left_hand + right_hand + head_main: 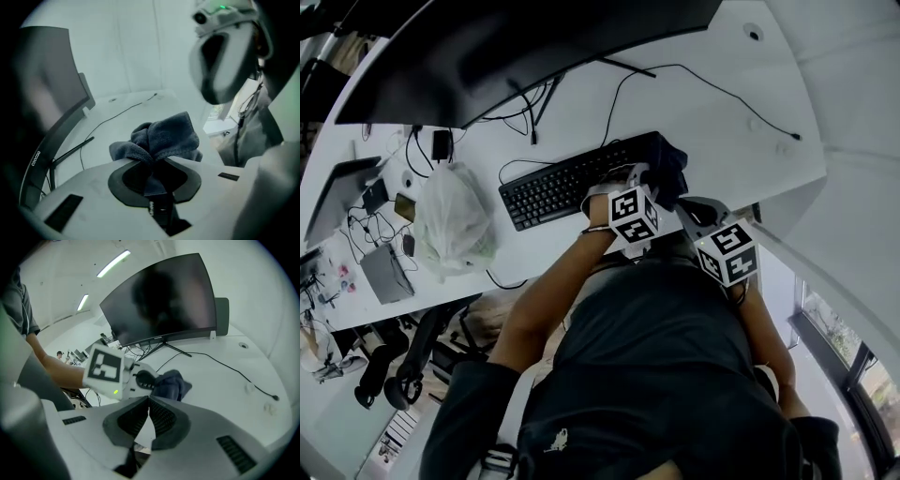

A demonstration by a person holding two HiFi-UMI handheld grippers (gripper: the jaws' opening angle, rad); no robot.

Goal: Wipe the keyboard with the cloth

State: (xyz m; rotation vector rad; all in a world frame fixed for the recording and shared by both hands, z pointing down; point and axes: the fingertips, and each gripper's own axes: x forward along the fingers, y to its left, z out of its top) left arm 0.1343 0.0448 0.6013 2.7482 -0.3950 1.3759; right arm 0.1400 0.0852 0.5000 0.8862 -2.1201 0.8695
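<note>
Grey-blue terry cloth (166,136): we log it bunched, one fold pinched in the left gripper (152,164). The jaws are clenched on that fold and the rest stands up ahead of the tips.

Location: in the head view the cloth sits at the right end of the black keyboard (558,187) on the white desk (750,141). We cannot tell whether it presses on the keys.

Right gripper (149,401): ribbed pads closed tip to tip with nothing between them. It is held just beside the left gripper, nearer the person.

Writing:
- "coocaa" in white on the lower bezel (36,158) of the curved monitor (159,301). We can read it only in the left gripper view.
- A small white print on the dark part behind the left jaws is too small to read.
- The marker cube (107,365) carries black-and-white squares and no letters.

Head view only:
- the keyboard
- a clear plastic bag (450,220) to the keyboard's left
- tangled black leads and small devices at the desk's left end

Right gripper view only:
- a green light (115,391) on the left gripper's body
- ceiling strip lights (114,262)
- a thin black cable (234,369) running across the desk to the right
</note>
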